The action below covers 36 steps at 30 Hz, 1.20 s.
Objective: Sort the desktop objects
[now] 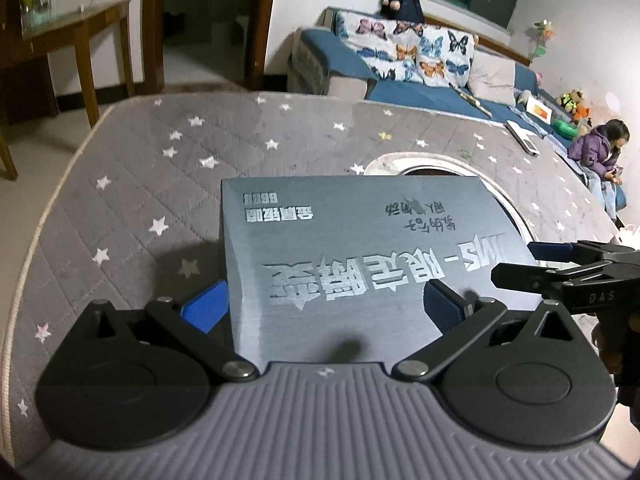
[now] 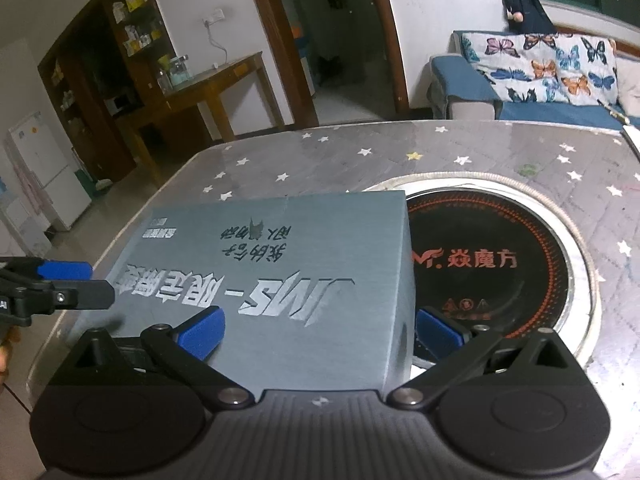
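A grey-blue box (image 1: 360, 240) with silver lettering lies flat on the star-patterned table cover (image 1: 140, 184), its far right corner over the rim of the inset cooker. My left gripper (image 1: 324, 307) is open at the box's near left corner: the left pad sits beside the box's left side, the right pad over its top. My right gripper (image 2: 318, 332) is open at the near right corner of the box (image 2: 280, 264): left pad over the top, right pad beside the right side. The other gripper shows from the side in each view: right gripper (image 1: 516, 264), left gripper (image 2: 100, 284).
A round black induction cooker (image 2: 488, 264) with a metal rim is set into the table right of the box. The table's rounded edge (image 1: 44, 216) runs on the left. Beyond stand a blue sofa (image 1: 400, 60), a seated person (image 1: 600, 152) and a wooden side table (image 2: 224, 84).
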### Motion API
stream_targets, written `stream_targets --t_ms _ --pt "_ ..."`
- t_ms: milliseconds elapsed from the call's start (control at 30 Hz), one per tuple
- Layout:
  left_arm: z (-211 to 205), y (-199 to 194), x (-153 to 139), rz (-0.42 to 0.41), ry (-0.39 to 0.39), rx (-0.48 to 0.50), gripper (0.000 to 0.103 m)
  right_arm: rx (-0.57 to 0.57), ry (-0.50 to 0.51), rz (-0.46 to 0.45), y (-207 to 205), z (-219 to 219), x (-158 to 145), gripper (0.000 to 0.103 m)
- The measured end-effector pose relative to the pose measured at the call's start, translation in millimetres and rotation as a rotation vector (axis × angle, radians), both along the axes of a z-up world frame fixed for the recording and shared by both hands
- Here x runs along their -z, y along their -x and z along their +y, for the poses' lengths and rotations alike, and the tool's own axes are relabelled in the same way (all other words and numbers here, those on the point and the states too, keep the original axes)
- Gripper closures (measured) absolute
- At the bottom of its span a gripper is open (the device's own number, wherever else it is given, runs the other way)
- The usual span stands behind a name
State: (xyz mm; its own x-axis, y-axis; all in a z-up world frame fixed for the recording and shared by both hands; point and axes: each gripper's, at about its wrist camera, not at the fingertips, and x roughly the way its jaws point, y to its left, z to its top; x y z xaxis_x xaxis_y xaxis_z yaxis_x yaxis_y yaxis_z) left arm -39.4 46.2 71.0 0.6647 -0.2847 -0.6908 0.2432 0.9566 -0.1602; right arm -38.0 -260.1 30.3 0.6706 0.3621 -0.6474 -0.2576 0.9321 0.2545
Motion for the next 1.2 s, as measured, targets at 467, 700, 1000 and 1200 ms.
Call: stream_targets --t_ms 467,700,1000,1200 --pt "15.2 50.6 -0.2 -0.133 -0.036 -0.074 0.000 0.013 0.049 -0.059 22.7 -13.0 -2.2 0.000" --pt "42.5 70.6 7.4 -0.167 -0.058 -0.164 0.000 0.015 0.061 -0.080 36.8 -25.6 -2.0 0.000" --pt "83.8 79.9 25.7 -0.150 -0.068 -0.296 0.000 0.018 0.076 -0.107 54.9 -41.8 -1.8 0.000" --pt "103.9 79.2 38.7 -0.168 -0.111 -0.390 0.000 0.017 0.089 -0.123 65.8 -55.8 0.7 0.000"
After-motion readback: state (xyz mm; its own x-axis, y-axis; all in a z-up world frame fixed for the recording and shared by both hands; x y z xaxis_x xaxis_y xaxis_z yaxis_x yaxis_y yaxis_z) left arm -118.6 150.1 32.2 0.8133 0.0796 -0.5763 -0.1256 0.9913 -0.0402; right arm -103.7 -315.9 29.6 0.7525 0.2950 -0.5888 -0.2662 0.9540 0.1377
